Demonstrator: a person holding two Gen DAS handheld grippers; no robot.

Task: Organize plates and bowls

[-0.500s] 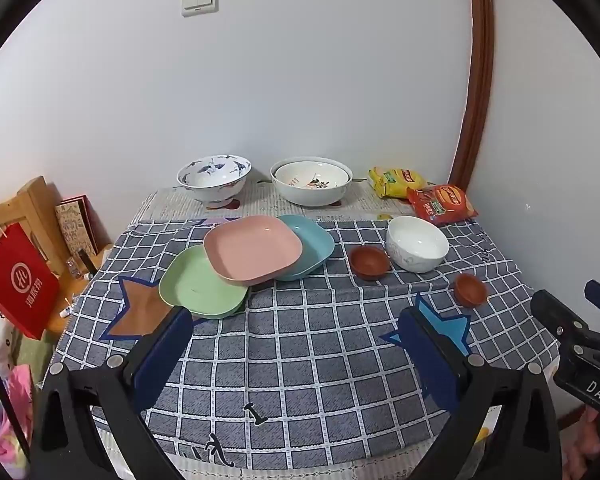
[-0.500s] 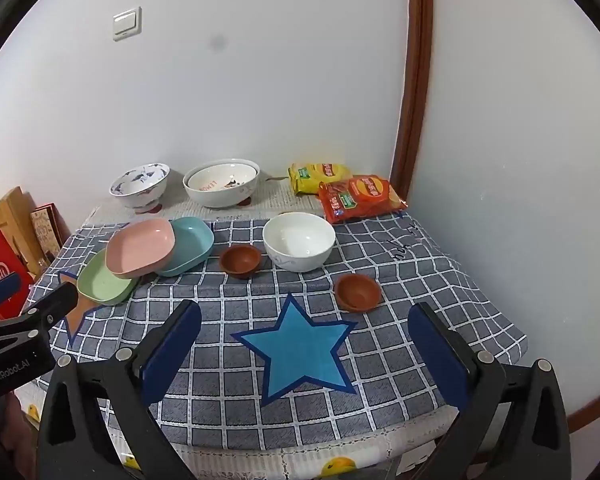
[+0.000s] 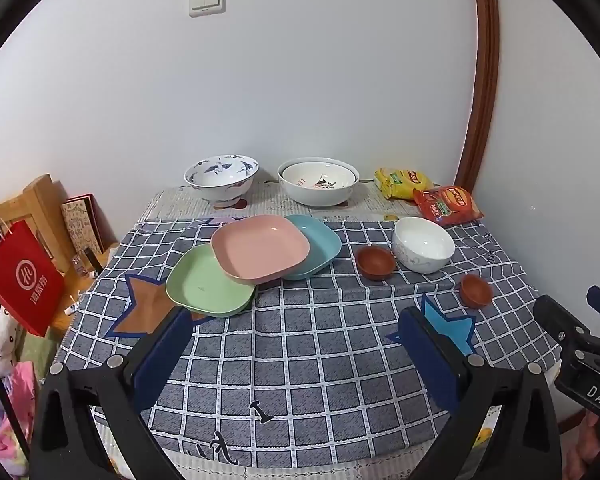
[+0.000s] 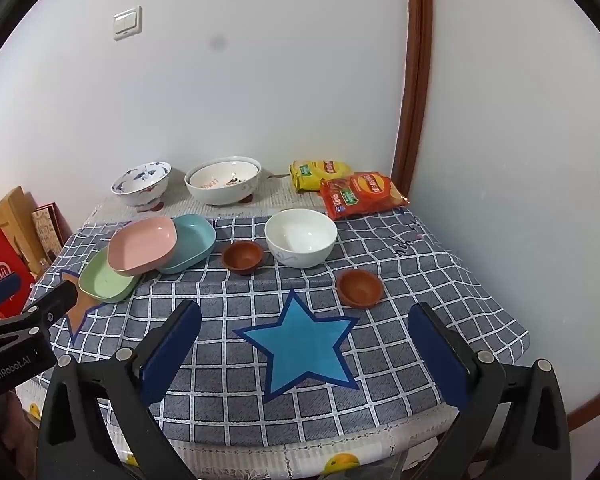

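Two grippers, left (image 3: pixel 296 356) and right (image 4: pixel 306 346), at the tabletop's (image 4: pixel 380 360) near edge, jaws wide, nothing held. Mid-table: two brown cups (image 4: pixel 242 255) (image 4: pixel 359 287), one white bowl (image 4: pixel 301 237), three overlapping plates: green (image 3: pixel 208 282), pink (image 3: pixel 260 249), teal (image 3: pixel 320 240). Far edge: two big bowls (image 3: pixel 221 176) (image 3: pixel 318 180), two snack bags (image 4: pixel 360 194) (image 4: pixel 318 174).

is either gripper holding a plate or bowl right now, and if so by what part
Nothing is held. The left gripper and the right gripper both stand wide open over the checked tablecloth, with nothing between their pads.
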